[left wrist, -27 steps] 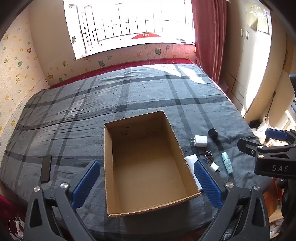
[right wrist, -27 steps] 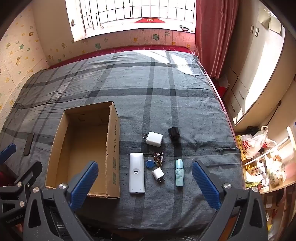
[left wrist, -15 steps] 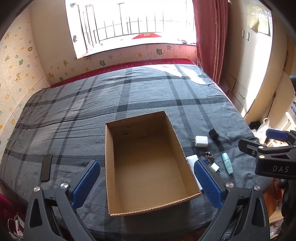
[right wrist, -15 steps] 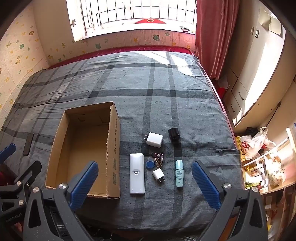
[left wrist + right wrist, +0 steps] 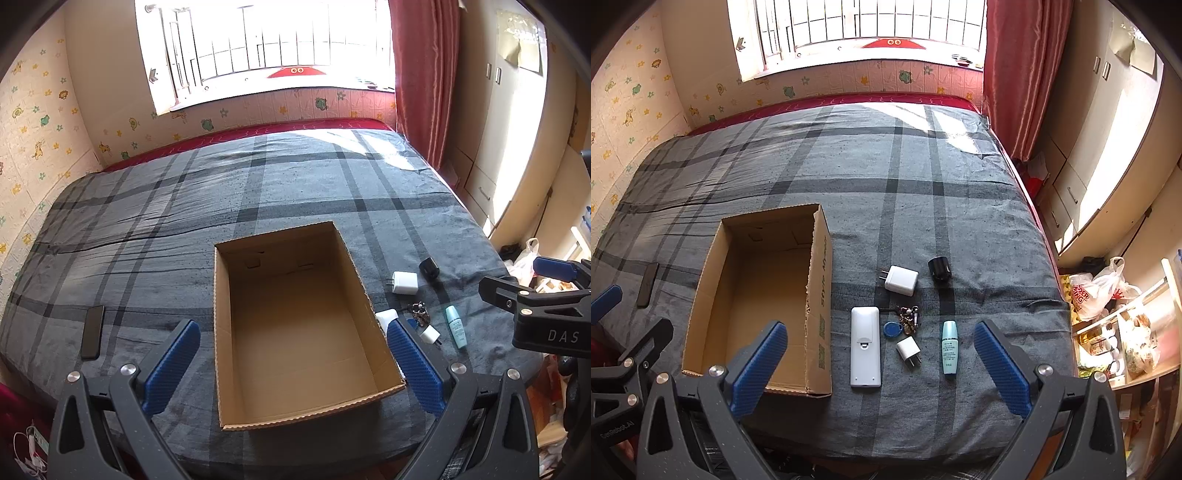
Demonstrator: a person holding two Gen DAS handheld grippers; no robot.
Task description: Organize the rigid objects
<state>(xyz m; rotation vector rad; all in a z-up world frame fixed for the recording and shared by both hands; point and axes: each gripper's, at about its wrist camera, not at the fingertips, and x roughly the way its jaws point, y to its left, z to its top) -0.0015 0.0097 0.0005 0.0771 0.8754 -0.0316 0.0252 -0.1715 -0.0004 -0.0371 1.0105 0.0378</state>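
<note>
On the grey plaid bed (image 5: 923, 155), our cardboard box (image 5: 820, 295) sits empty; beside it the remote (image 5: 864, 347), chargers and bottle (image 5: 949, 346) wait. Left gripper (image 5: 295, 365) and right gripper (image 5: 881, 363) hover spread wide, holding nothing.

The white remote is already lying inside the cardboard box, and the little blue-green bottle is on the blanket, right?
Not quite. The white remote is not inside the cardboard box; it lies on the blanket just beside the box's right wall, as the right wrist view shows. The box is empty. The little blue-green bottle is on the blanket, as you said.
</note>
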